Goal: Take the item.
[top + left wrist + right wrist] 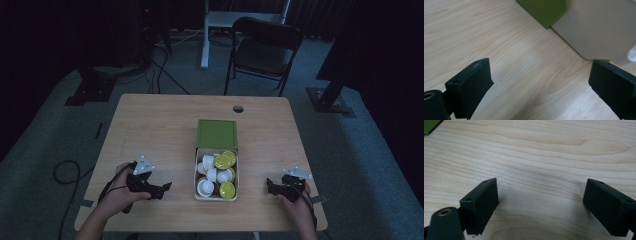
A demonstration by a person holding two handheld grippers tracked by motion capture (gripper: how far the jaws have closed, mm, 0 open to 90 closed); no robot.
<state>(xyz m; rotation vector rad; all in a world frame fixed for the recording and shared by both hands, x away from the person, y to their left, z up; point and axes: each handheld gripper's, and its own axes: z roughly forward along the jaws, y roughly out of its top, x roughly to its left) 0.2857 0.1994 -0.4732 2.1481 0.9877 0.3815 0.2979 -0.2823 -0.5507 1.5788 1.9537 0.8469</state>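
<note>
A white box [216,197] sits at the middle of the wooden table [150,130], holding several white cups and yellow-green capsules [222,161]. Its green lid [217,134] lies flat just behind it. My left gripper [162,189] is held to the left of the box, pointing toward it. In the left gripper view its jaws [541,82] stand wide apart with nothing between them; the box's white wall [599,27] and the green lid [544,10] lie just ahead. My right gripper [270,186] rests to the right of the box, open [541,202] over bare wood.
A round cable hole [238,108] is near the table's far edge. A dark chair [262,50] and a white desk leg [205,40] stand behind the table. Cables [65,172] trail on the floor at the left. Dark stands flank both sides.
</note>
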